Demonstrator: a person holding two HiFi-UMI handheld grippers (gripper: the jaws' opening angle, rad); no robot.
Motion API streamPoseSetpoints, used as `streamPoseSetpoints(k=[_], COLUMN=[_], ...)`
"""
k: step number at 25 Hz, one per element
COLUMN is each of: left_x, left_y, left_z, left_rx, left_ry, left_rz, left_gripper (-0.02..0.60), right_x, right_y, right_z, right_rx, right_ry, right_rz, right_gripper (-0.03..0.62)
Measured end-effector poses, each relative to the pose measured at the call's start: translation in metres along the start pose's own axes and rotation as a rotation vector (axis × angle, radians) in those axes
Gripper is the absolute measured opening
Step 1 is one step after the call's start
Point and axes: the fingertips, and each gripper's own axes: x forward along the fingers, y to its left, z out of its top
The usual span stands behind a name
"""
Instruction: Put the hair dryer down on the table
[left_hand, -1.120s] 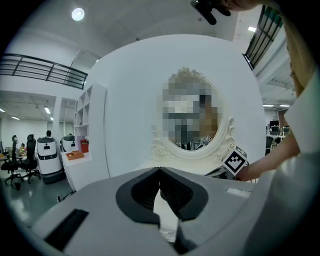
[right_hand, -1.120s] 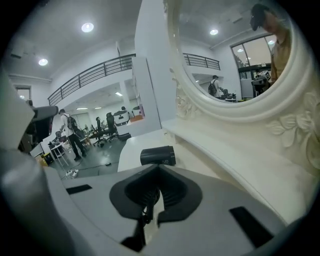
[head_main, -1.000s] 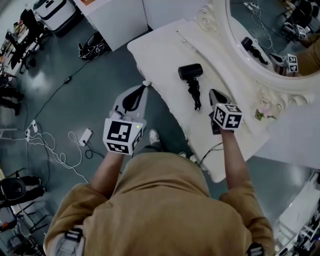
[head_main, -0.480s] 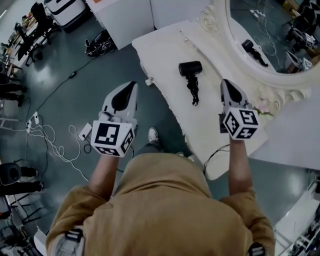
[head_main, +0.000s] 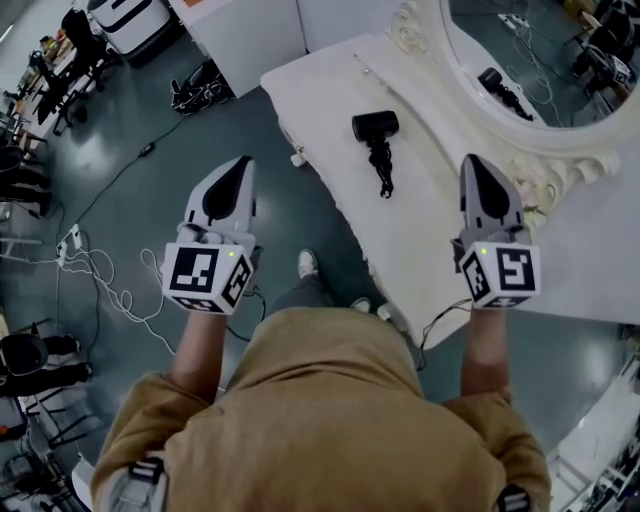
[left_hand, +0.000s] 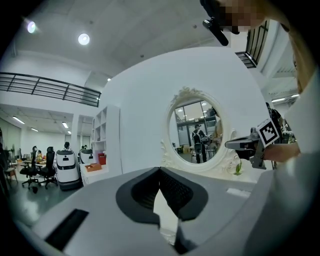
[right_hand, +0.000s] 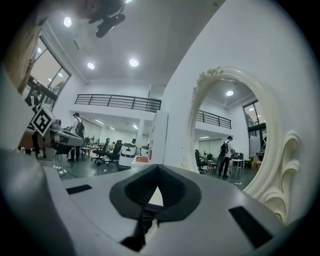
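Hair dryer (head_main: 375, 126) lies flat on the white table (head_main: 320, 95), upper centre of frame, with its cord (head_main: 381, 170) trailing down-frame. Put-down looks done; the next move only needs the hands kept clear, nothing to grasp. Right gripper (head_main: 478, 168) is clenched and empty, well apart at right. Left gripper (head_main: 238, 170) is off the table at left; its jaws look closed too, and empty.

Glossy grey floor (head_main: 200, 150), loose cables (head_main: 103, 287) (office chairs (left_hand: 31, 172) at its edge); ornate white mirror (left_hand: 196, 130); ceiling spotlights (right_hand: 133, 62).
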Motion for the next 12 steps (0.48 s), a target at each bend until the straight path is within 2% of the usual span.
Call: streamPoseSetpoints(k=[5, 12], left_x=[-0.004, -0.023], left_y=[0.003, 0.023], left_z=[0.004, 0.003], left_rx=[0.012, 0.001], left_ry=[-0.007, -0.008], left_rz=[0.011, 0.056], left_gripper=[0.005, 0.005], right_x=[-0.018, -0.035], right_y=[0.000, -0.007], right_z=[0.010, -0.003], right_rx=[-0.024, 0.003], right_ry=[-0.034, -0.002], right_rz=[-0.016, -0.065], right_gripper=[0.003, 0.003])
